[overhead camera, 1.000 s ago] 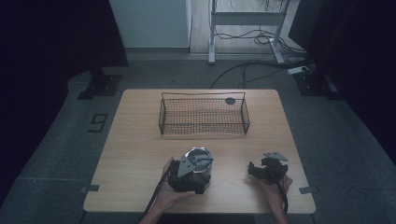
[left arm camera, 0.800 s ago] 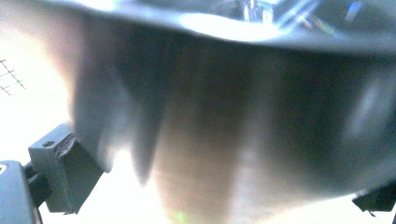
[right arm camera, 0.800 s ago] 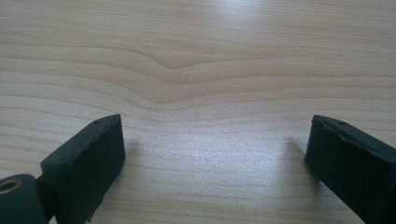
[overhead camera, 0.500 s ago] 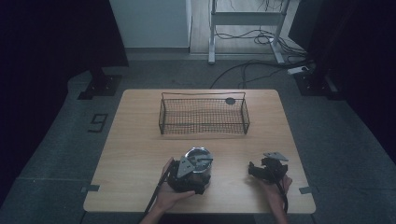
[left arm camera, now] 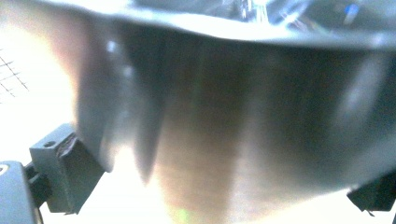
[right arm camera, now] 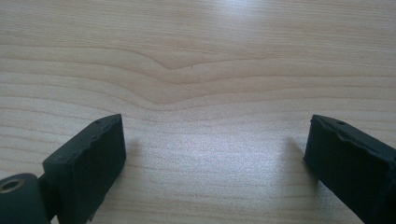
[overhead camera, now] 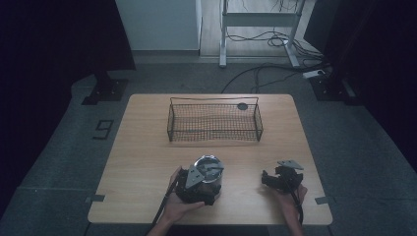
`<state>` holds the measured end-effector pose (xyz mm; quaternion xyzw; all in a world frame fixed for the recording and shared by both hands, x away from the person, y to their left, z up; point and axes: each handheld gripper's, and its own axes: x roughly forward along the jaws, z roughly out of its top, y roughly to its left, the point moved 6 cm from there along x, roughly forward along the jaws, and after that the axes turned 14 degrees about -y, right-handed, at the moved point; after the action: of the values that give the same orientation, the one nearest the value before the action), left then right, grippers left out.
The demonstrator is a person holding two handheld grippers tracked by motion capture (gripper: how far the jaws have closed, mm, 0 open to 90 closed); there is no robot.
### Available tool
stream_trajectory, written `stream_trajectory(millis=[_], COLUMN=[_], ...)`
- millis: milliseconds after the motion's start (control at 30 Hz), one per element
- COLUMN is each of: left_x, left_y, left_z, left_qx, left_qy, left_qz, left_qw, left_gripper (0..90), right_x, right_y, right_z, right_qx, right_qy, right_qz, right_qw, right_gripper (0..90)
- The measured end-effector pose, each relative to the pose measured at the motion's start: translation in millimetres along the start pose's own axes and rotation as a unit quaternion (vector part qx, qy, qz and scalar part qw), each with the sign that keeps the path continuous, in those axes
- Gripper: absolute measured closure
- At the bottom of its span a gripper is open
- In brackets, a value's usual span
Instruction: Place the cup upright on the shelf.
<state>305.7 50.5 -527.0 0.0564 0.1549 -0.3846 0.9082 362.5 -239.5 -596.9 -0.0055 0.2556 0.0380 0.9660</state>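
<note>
1. The left gripper (overhead camera: 199, 183) sits at the table's near edge, about 6 o'clock, its jaws spread around a shiny metal bowl (left arm camera: 233, 116); whether they press it I cannot tell.
2. The right gripper (right arm camera: 215, 163) rests near 4 o'clock, jaws wide apart over bare wooden table (right arm camera: 196, 60), holding nothing.
3. Farther off, toward 12 o'clock, a black wire basket (overhead camera: 215, 121) stands with a small dark round disc (overhead camera: 242, 106) at its far right corner.

My high view is dim, with dark corners around the lit table (overhead camera: 147, 162). My left gripper view is blurred and overexposed: the metal cup (left arm camera: 233, 116) is out of focus, with white glare left of it. My right gripper view is sharp, with soft shadows.
</note>
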Motion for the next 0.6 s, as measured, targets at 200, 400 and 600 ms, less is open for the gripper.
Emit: stream_trajectory(millis=[200, 400, 600], left_x=[-1.4, -3.6, -2.6], left_y=[0.3, 1.7, 2.4], left_z=[0.8, 2.2, -0.1], left_qx=[-0.001, -0.004, -0.007], left_qy=[-0.003, -0.006, -0.001], left_qz=[0.0, 0.002, 0.006], left_qw=[1.0, 1.0, 1.0], left_gripper=[4.0, 4.0, 4.0], right_x=[0.0, 0.0, 0.3], right_y=[0.0, 0.0, 0.0], right_z=[0.0, 0.0, 0.3], right_qx=[0.0, 0.0, 0.0], right_qy=[0.0, 0.0, 0.0], right_qz=[0.0, 0.0, 0.0], right_qw=[1.0, 1.0, 1.0], right_gripper=[5.0, 5.0, 5.0])
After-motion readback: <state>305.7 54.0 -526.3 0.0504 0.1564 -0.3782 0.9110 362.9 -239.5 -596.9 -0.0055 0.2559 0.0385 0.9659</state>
